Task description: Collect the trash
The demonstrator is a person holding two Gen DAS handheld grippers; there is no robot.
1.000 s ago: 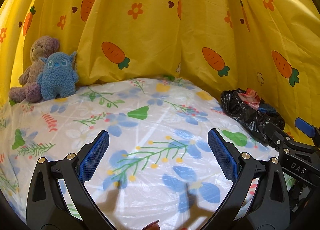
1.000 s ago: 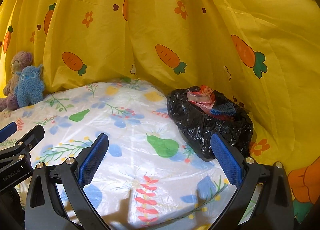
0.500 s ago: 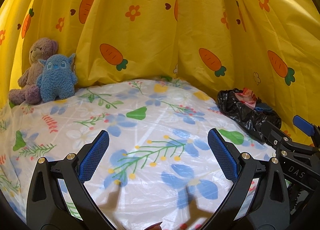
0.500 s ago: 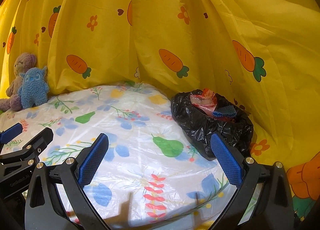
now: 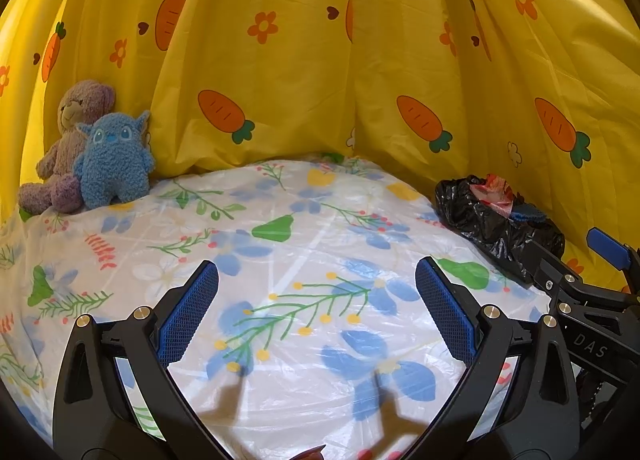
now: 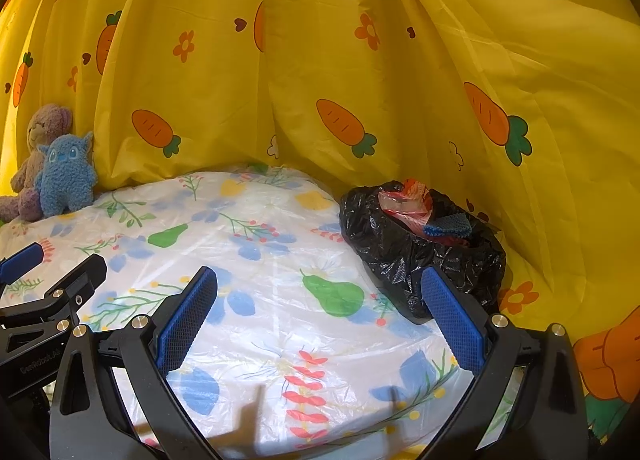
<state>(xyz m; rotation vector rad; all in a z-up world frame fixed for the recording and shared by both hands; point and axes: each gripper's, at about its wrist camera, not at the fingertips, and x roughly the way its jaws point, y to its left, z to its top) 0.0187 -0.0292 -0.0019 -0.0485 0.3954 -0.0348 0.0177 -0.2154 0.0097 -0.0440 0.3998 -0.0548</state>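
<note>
A black trash bag [image 6: 420, 256] stands open at the table's right edge, with a red-and-clear wrapper [image 6: 406, 200] and a blue piece [image 6: 448, 226] inside. It also shows in the left wrist view [image 5: 492, 228]. My left gripper [image 5: 316, 312] is open and empty above the flowered tablecloth [image 5: 280, 260], left of the bag. My right gripper [image 6: 320, 316] is open and empty, its right finger just in front of the bag. Each gripper shows at the edge of the other's view.
A purple teddy bear [image 5: 68, 148] and a blue plush monster [image 5: 114, 164] sit at the table's far left against a yellow carrot-print curtain [image 5: 320, 60] that wraps around the back and right.
Both grippers have pulled back and risen slightly, so the bag and plush toys sit a little farther off. Both stay open and empty.
</note>
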